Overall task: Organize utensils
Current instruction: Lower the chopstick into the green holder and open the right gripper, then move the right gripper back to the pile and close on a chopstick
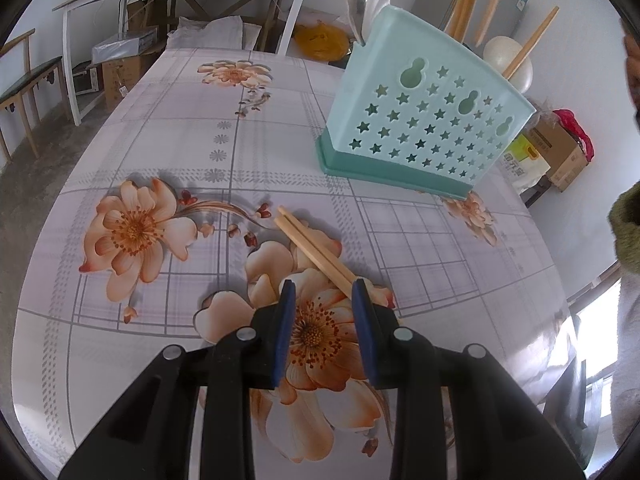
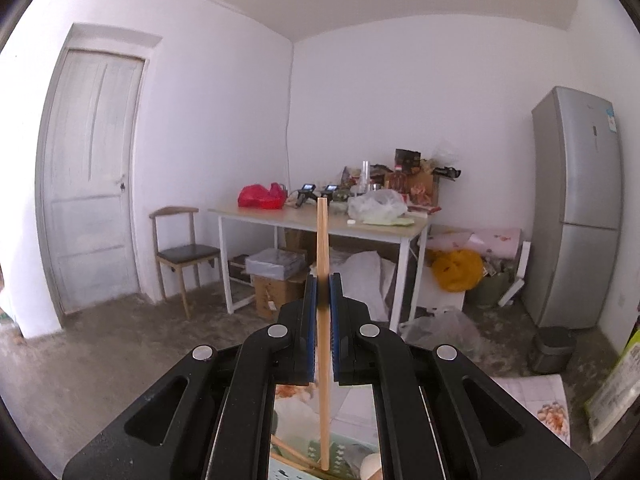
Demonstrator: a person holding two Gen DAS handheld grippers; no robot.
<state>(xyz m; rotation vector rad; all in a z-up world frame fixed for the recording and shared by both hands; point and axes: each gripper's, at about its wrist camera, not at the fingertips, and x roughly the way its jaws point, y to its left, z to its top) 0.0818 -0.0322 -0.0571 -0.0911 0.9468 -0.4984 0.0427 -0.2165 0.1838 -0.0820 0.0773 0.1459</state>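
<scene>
Clamping chopstick [image 2: 322, 240]: right gripper [image 2: 322, 280] | left gripper [image 1: 323, 292]: parted, empty

left gripper [image 1: 323, 292] parted, right gripper [image 2: 323, 280] clamped

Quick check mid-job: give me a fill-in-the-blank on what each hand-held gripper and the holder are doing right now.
1. The right hand-held gripper is shut on one ____.
2. The left hand-held gripper stands open above a ____ of chopsticks lying on the tablecloth.
3. The utensil holder has ____-shaped holes.

Missing words: chopstick; pair; star
</scene>
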